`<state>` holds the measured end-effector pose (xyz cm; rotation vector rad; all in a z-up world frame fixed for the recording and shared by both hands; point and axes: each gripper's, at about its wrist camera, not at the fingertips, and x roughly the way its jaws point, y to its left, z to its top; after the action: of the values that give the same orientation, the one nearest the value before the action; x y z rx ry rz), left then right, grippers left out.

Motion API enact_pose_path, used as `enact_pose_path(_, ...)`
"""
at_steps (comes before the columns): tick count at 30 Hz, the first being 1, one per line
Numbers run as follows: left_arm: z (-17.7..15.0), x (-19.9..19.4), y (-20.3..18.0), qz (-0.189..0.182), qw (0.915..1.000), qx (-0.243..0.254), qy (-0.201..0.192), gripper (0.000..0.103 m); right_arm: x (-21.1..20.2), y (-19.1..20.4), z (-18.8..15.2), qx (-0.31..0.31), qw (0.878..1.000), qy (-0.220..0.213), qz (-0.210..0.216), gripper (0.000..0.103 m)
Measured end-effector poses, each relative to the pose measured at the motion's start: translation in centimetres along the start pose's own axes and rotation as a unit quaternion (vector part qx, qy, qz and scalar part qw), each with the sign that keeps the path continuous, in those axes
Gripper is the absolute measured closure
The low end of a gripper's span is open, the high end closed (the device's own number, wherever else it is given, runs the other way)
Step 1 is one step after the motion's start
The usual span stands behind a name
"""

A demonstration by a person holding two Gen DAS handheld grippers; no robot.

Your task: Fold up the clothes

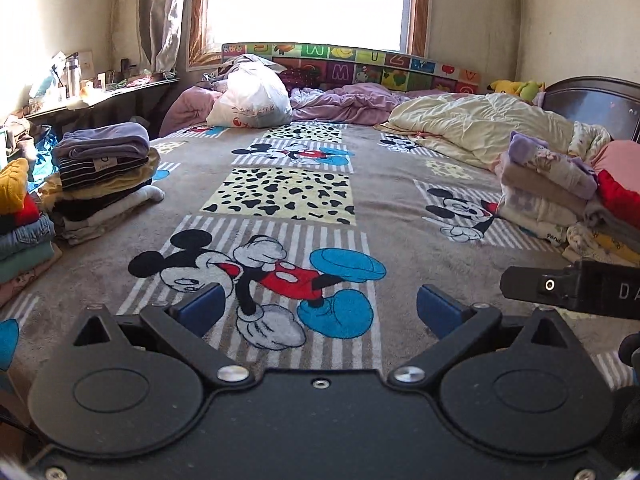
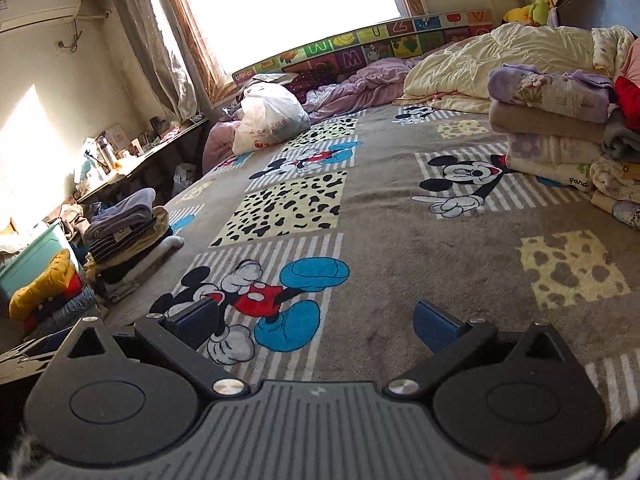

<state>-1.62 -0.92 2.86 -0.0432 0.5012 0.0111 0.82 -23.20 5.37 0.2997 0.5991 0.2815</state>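
The left gripper (image 1: 320, 308) and the right gripper (image 2: 316, 322) both hold their blue-padded jaws wide apart with nothing between them, low in each frame over a grey cartoon-mouse bedspread (image 1: 400, 240). The task's clothes sit folded in piles: a stack topped by a purple garment (image 1: 102, 178) at the left edge, and a pastel stack (image 1: 548, 188) at the right, where one item reads "Pand". A colourful alphabet foam mat (image 1: 352, 66) along the window shows W, U, M.
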Motion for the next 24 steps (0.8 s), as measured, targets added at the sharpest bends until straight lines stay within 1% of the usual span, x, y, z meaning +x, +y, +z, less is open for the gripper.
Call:
enact_pose_path(3,0.0,-0.2,-0.1,0.001,1.0000,0.008,-0.002,0.000,-0.2,0.2,-1.1,-0.005,1.000,0.002,-0.018,0.000)
enact_pose_path(6,-0.2,-1.3,-0.1,-0.012,0.9999,0.004,-0.007,0.000,-0.5,-0.1,-1.7,0.003,1.000,-0.009,-0.026,0.000)
enact_pose_path(9,0.0,-2.1,0.6,-0.015,0.9997,-0.003,-0.019,0.000,-1.3,0.1,-1.7,0.005,0.999,-0.019,-0.026,0.000)
enact_pose_path(13,0.6,-3.1,1.3,-0.011,0.9992,-0.012,-0.036,0.000,-1.5,0.5,-0.8,-0.022,0.999,-0.031,-0.019,0.000)
enact_pose_path(15,0.9,-3.6,1.2,-0.010,0.9991,-0.005,-0.040,0.000,-1.9,0.9,-0.3,-0.038,0.998,-0.038,-0.014,0.000)
enact_pose_path(18,1.1,-3.5,0.9,-0.018,0.9993,-0.002,-0.032,0.000,-2.4,1.5,-0.2,-0.057,0.997,-0.051,-0.025,0.000)
enact_pose_path(20,1.0,-3.2,0.6,-0.009,0.9996,0.007,-0.027,0.000,-2.4,1.9,-0.2,-0.060,0.996,-0.053,-0.033,0.000)
enact_pose_path(24,0.5,-2.2,0.1,0.002,0.9998,0.011,-0.016,0.000,-2.1,1.8,-1.4,-0.064,0.996,-0.046,-0.048,0.000)
